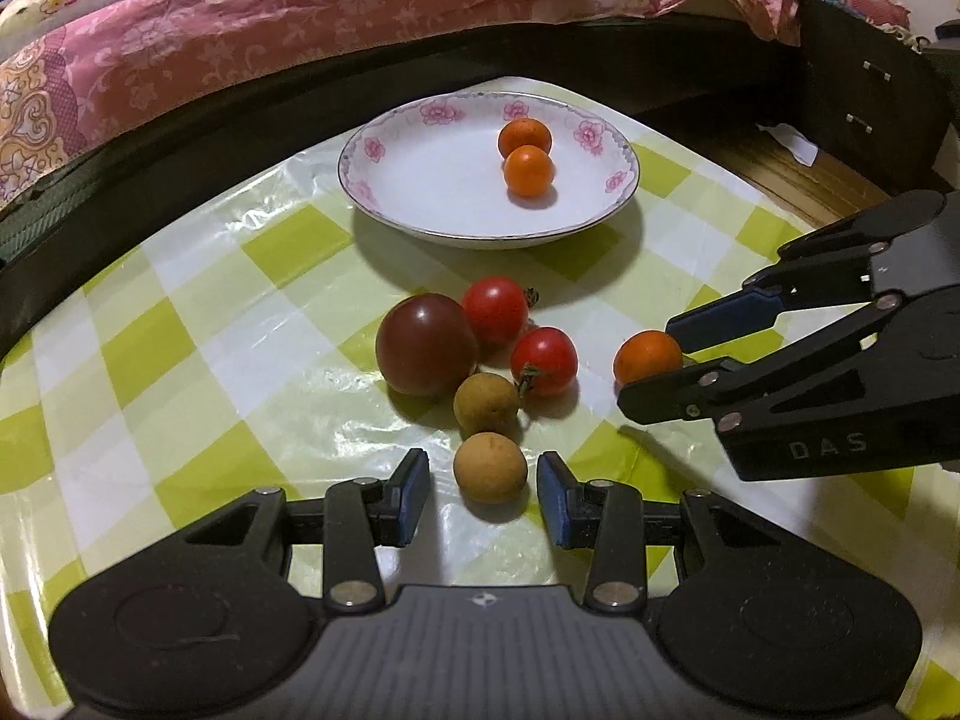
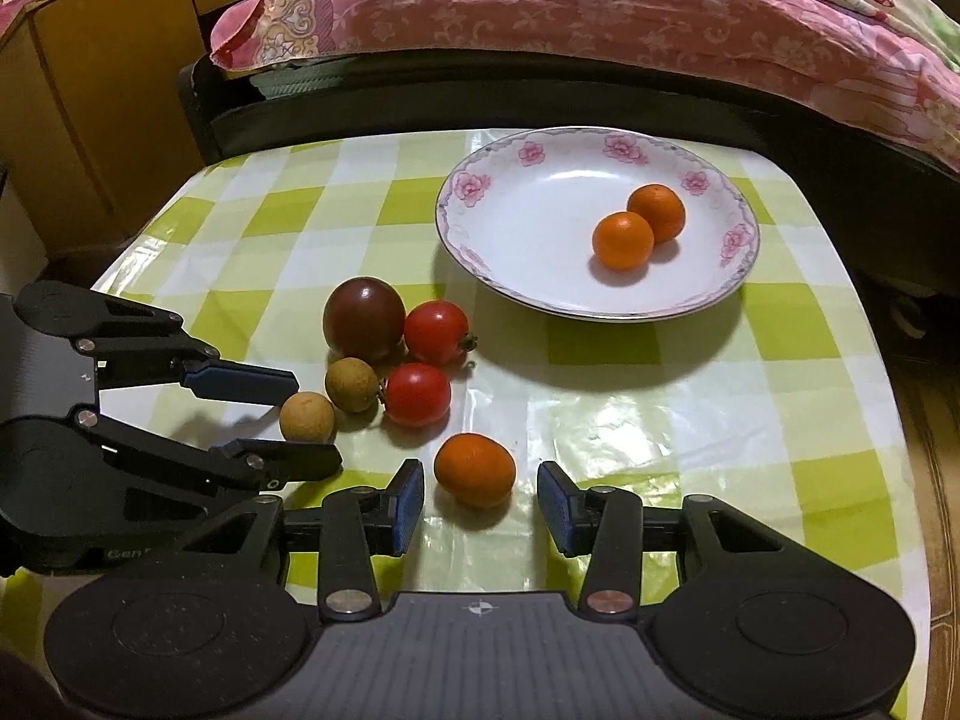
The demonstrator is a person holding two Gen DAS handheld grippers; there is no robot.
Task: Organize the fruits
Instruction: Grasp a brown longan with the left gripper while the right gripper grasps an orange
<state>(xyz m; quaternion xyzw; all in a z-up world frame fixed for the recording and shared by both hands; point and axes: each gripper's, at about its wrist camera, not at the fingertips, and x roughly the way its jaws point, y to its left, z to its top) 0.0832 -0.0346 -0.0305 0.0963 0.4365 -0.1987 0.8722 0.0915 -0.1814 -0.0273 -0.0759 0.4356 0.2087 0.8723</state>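
While both grippers are held open, the loose orange (image 2: 474, 470) is framed by the right gripper (image 2: 480, 507), near the plate (image 2: 456, 240); it should be centred before squeezing. A brown fruit (image 1: 490, 467) is framed by the left gripper (image 1: 483, 498).

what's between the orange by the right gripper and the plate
Nothing: in the right wrist view only bare checked tablecloth separates the orange from the plate.
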